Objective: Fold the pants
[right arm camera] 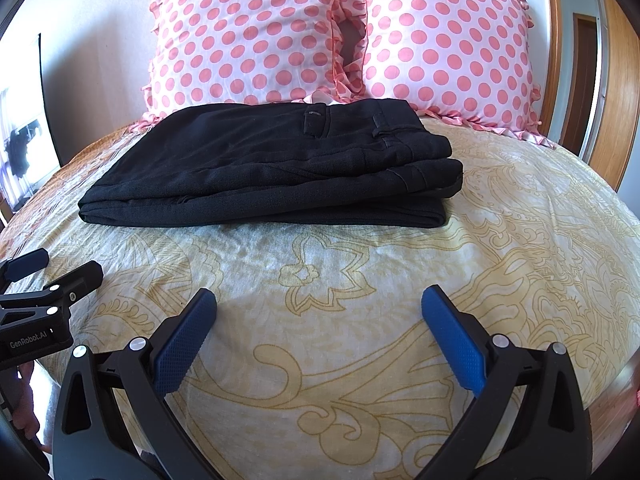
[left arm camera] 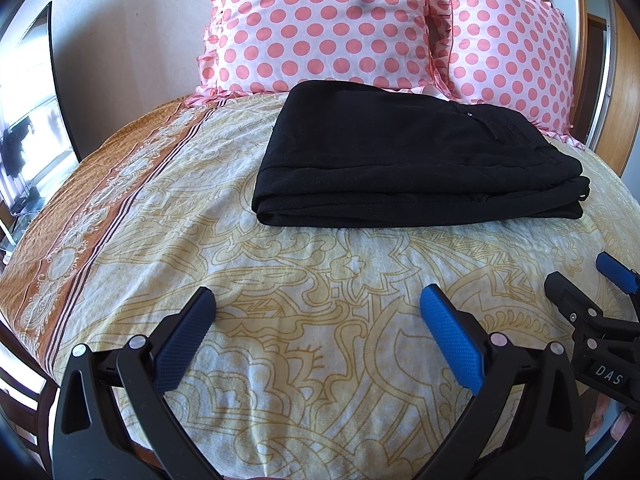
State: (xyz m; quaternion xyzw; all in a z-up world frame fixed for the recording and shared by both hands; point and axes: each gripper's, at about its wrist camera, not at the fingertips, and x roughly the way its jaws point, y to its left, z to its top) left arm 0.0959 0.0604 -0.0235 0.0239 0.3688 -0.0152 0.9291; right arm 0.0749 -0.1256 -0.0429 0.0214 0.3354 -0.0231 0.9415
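Pants [right arm camera: 264, 172], black, lie folded into a flat stack on the bedspread [right arm camera: 360, 300], just before two polka-dot pillows [right arm camera: 248, 36]. Long axis runs left-right, waistband probably at the right (belt loops show there). Left gripper [left arm camera: 316, 336] and right gripper [right arm camera: 320, 332] hover near, fingers apart, holding nothing; folding looks finished.

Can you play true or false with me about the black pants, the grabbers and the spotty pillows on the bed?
1. The black pants lie folded on the bedspread. True.
2. The left gripper is squeezing the pants. False: it is open and apart from them.
3. The pillows have pink dots. True.
4. The right gripper is shut. False: it is open, holding nothing.
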